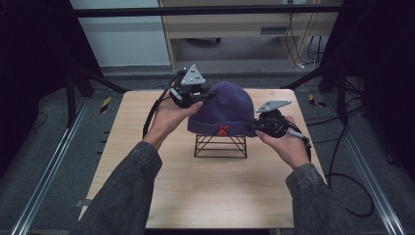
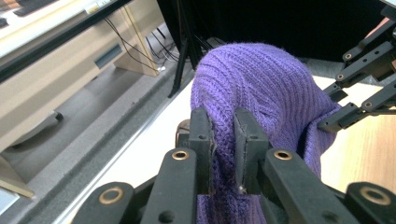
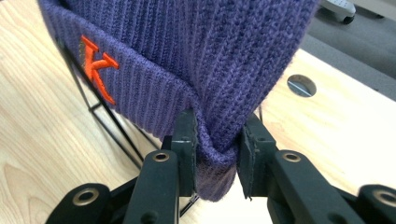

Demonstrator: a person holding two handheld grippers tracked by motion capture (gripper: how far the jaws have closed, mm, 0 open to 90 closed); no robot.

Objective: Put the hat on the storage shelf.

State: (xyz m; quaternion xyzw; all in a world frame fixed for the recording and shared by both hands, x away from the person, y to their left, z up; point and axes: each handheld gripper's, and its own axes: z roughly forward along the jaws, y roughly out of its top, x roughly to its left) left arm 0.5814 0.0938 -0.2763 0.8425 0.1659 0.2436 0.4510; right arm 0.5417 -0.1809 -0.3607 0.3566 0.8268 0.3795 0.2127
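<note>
A purple knit beanie [image 1: 224, 108] with an orange letter on its cuff [image 3: 95, 65] sits over a black wire stand [image 1: 220, 145] at the middle of the wooden table [image 1: 210, 186]. My left gripper [image 1: 199, 98] is shut on the beanie's left side; in the left gripper view a fold of purple knit [image 2: 261, 88] is pinched between its pads [image 2: 223, 154]. My right gripper [image 1: 254, 126] is shut on the cuff at the beanie's right lower edge, and the right gripper view has the cuff [image 3: 215, 154] squeezed between its pads. The other gripper's black linkage [image 2: 364, 93] appears beyond the beanie.
The stand's thin black wires [image 3: 105, 121] run under the cuff. A round hole [image 3: 301, 85] sits in the tabletop near the far edge. Dark frame legs [image 1: 80, 83] and cables [image 1: 342, 161] flank the table. A pale cabinet [image 1: 244, 29] stands behind.
</note>
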